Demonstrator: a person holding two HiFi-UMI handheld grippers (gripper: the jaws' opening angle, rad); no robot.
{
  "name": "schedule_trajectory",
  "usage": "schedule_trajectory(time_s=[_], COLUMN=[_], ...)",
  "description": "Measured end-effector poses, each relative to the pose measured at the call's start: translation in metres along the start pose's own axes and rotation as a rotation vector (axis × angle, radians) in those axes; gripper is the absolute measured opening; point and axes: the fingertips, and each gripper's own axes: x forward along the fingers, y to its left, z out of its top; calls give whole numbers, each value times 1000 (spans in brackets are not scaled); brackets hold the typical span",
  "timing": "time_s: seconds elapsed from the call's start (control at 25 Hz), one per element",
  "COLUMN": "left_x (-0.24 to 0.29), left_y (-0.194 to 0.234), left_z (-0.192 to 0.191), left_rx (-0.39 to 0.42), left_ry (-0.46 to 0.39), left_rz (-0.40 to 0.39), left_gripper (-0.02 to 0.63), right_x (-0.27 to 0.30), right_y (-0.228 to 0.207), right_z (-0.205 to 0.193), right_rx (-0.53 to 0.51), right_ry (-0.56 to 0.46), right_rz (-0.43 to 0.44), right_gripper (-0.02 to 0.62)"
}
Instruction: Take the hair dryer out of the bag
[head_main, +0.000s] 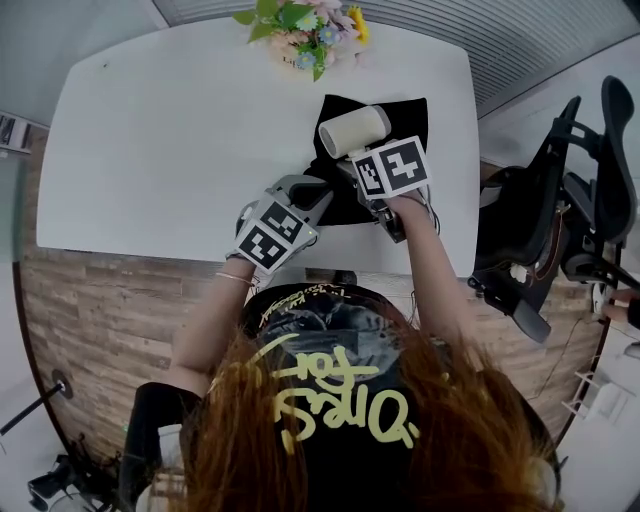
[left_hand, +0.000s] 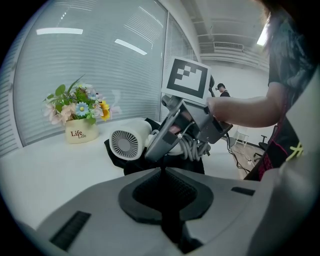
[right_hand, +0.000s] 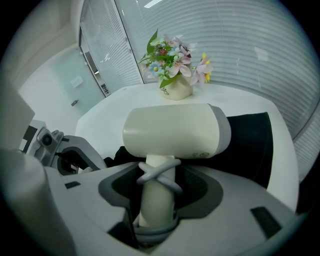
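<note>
Right hand-held gripper (right_hand: 157, 187) is clamped on the cord-wrapped handle of the hair dryer (right_hand: 175, 130), whose cream body sits just above the black bag (right_hand: 250, 137). Left hand-held gripper (left_hand: 162, 175) is closed, apparently pinching the bag's near edge. Bag lies on the white surface (head_main: 180, 130), near a flower pot (head_main: 305, 35).
</note>
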Motion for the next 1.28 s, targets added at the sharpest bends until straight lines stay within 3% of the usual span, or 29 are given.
schedule_trajectory(time_s=[0.2,0.32,0.88,1.12,1.28], left_x=[-2,-4,-28,-43,-53], left_y=[-2,-4,9,9,8], left_z=[1,4,18,36,47], left_rx=[54,85,-7,-13,-21], left_ry=[22,20,-62,-117,-154], left_rz=[41,62,189,229,256], left_gripper=[20,23,97,100,101], right_x=[2,-1,-74,-117,-138], right_y=[2,2,-2,2,-3], right_z=[-2,0,24,32,34], right_rx=[-42,-38,2,-41,-75], right_ry=[23,6,-290,-444,-534], right_rz=[-60,-46,-6,-21,-96], right_gripper=[221,222,249,249,248])
